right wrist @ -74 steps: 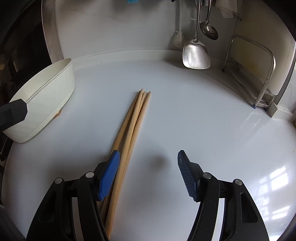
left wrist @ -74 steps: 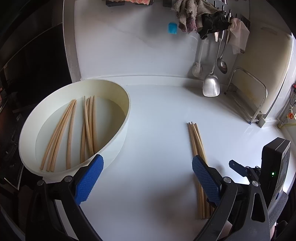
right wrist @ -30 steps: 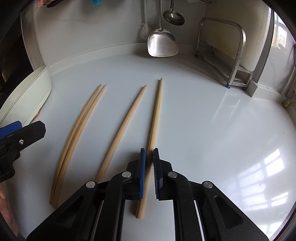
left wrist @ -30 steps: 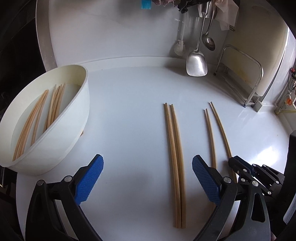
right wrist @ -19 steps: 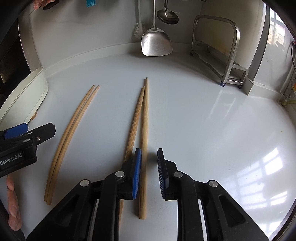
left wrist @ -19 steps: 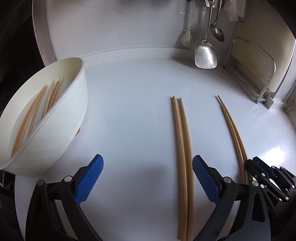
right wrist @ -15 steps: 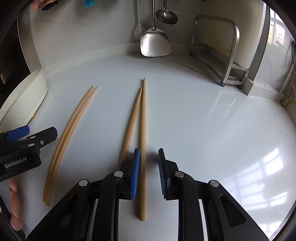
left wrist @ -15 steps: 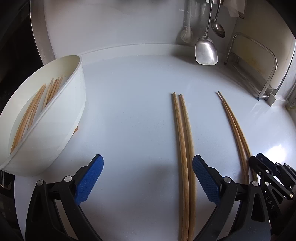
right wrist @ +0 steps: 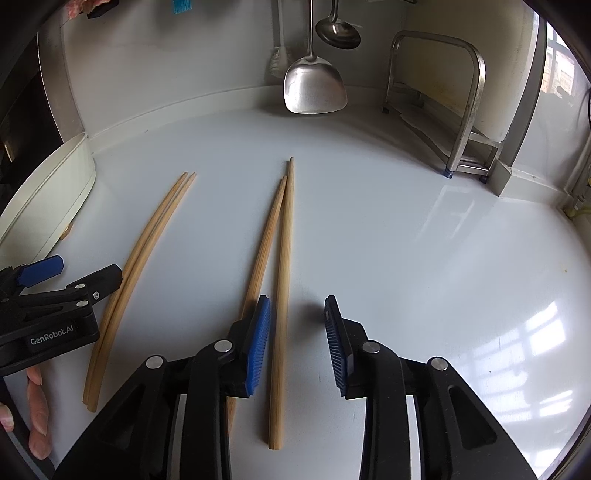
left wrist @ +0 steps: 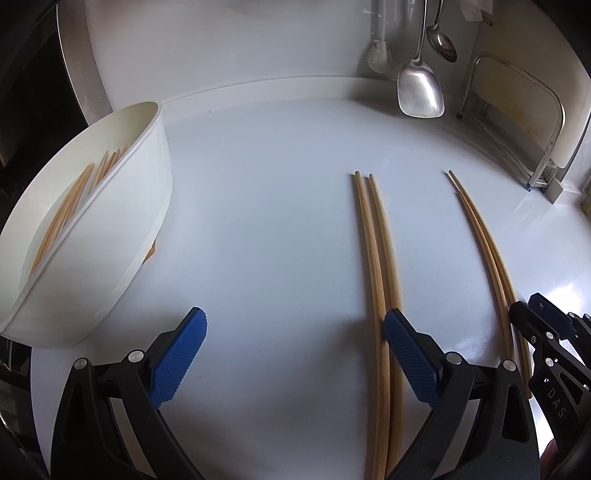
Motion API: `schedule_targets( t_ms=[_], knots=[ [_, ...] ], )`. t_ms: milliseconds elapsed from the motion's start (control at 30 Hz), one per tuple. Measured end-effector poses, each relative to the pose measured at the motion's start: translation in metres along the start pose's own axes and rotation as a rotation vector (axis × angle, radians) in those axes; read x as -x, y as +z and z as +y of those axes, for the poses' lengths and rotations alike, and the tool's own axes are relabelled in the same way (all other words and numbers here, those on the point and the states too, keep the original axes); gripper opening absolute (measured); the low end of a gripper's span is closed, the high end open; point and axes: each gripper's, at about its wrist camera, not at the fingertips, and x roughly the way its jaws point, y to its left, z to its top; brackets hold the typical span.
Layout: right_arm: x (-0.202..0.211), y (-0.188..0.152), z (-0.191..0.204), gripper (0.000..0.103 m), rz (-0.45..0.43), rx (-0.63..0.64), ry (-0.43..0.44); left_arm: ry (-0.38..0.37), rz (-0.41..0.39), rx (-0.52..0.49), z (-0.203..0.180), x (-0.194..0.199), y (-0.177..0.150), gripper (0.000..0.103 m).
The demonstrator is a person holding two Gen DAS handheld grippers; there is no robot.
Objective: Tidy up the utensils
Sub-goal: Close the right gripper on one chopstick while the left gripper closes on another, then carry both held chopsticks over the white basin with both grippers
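**Q:** Chopsticks first: where are they?

**Me:** Two pairs lie flat on the white counter (right wrist: 406, 229). One pair (right wrist: 281, 280) is at my right gripper (right wrist: 297, 339). Its right-hand stick runs between my blue pads, close to the left pad, and I cannot tell whether that pad touches it. The other stick passes under the left finger. Their far tips nearly meet, pointing away from me.

**Q:** Is that gripper holding anything?

**Me:** No. Its jaws have just been opening and now stand a little apart, with the stick loose on the counter between them.

**Q:** And the second pair?

**Me:** The second pair (left wrist: 376, 280) is at my left gripper (left wrist: 295, 354), side by side and touching along their length. They run under its right finger (left wrist: 410, 354), not between the pads. That gripper's jaws are wide apart with only bare counter between them.

**Q:** What else is around?

**Me:** A white tub (left wrist: 122, 236) sits to the left of my left gripper, tilted, with more chopsticks (left wrist: 70, 210) inside. Ahead of both grippers, at the back wall, hang a metal spatula (right wrist: 314, 88), a ladle (right wrist: 338, 31) and a brush (left wrist: 380, 55). A metal rack (right wrist: 458, 92) stands ahead and to the right.

**Q:** Is a person in view?

**Me:** Only fingers (right wrist: 37, 417), seen from the right wrist, behind the left gripper's body.
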Motion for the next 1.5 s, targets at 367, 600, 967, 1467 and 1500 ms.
schedule_targets(
  t_ms=[367,600,967,1467,1500],
  knots=[
    [-0.005,0.005,-0.002,0.029,-0.009,0.021,-0.012,0.022,0.009,0.000,-0.004,-0.011,0.003,0.096],
    [-0.013,0.016,0.005,0.029,-0.013,0.079,-0.021,-0.032,0.000,0.010,-0.008,-0.013,0.010,0.077],
    [-0.012,0.015,0.010,0.006,-0.006,0.132,0.009,-0.081,0.017,-0.042,-0.025,-0.005,0.011,0.007],
    [0.028,0.029,-0.027,0.006,0.015,-0.074,0.072,-0.154,0.037,-0.012,-0.009,0.037,0.041,0.007],
    [0.034,0.034,-0.027,0.006,0.012,-0.079,0.073,-0.154,0.029,-0.012,-0.005,0.045,0.045,0.007]
  ],
)
